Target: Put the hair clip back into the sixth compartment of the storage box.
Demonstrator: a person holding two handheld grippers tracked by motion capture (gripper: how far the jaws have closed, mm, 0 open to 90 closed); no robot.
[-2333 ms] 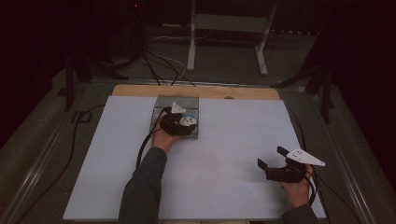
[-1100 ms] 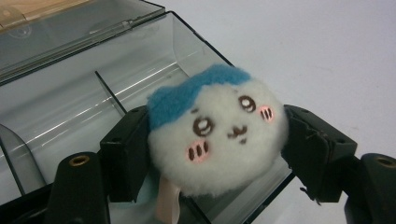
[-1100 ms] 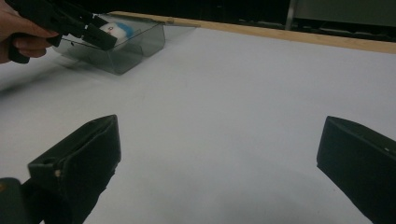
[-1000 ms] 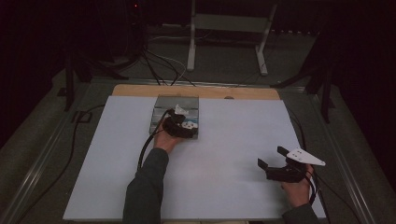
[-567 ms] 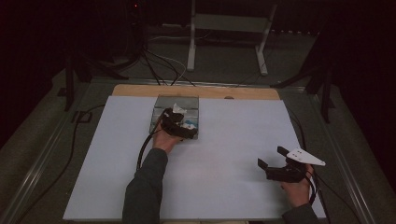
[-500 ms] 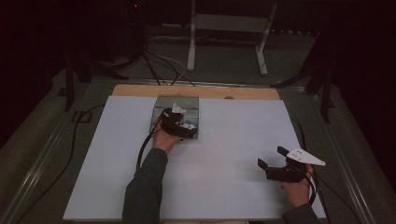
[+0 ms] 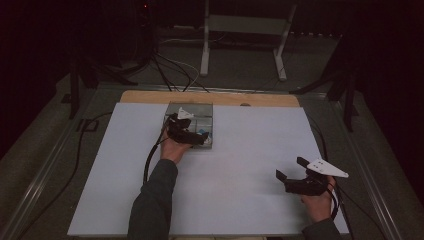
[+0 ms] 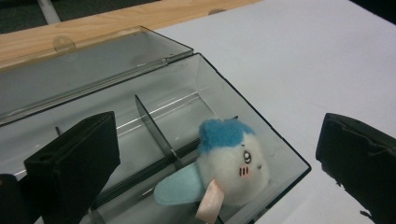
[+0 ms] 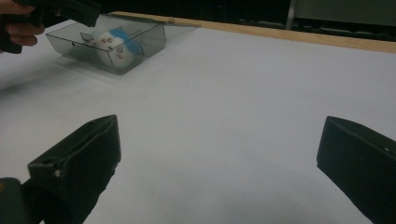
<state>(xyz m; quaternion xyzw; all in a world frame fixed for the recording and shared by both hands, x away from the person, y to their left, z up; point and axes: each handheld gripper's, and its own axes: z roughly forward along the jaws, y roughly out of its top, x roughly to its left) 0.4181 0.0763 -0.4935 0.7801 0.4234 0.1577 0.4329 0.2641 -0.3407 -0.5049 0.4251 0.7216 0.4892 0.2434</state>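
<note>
The left gripper [image 7: 199, 138] hangs over a clear plastic box [image 8: 261, 121] near the far side of the white table [image 7: 250, 150]. Its jaws are wide apart and hold nothing. A small soft toy [image 8: 231, 163], white with blue on top, lies in the near corner part of the box, between the jaws but lower down.

It looks like the toy is the thing being handled, either just dropped or about to be picked. To grab it well, the person should come straight down, one jaw on each side of the toy's round body, and miss the thin divider [image 8: 156, 130] just beside it. The box wall is close too, so there is little room inside.

The right gripper [image 7: 295, 175] rests well apart, open wide and empty, with lots of bare table around it.
</note>
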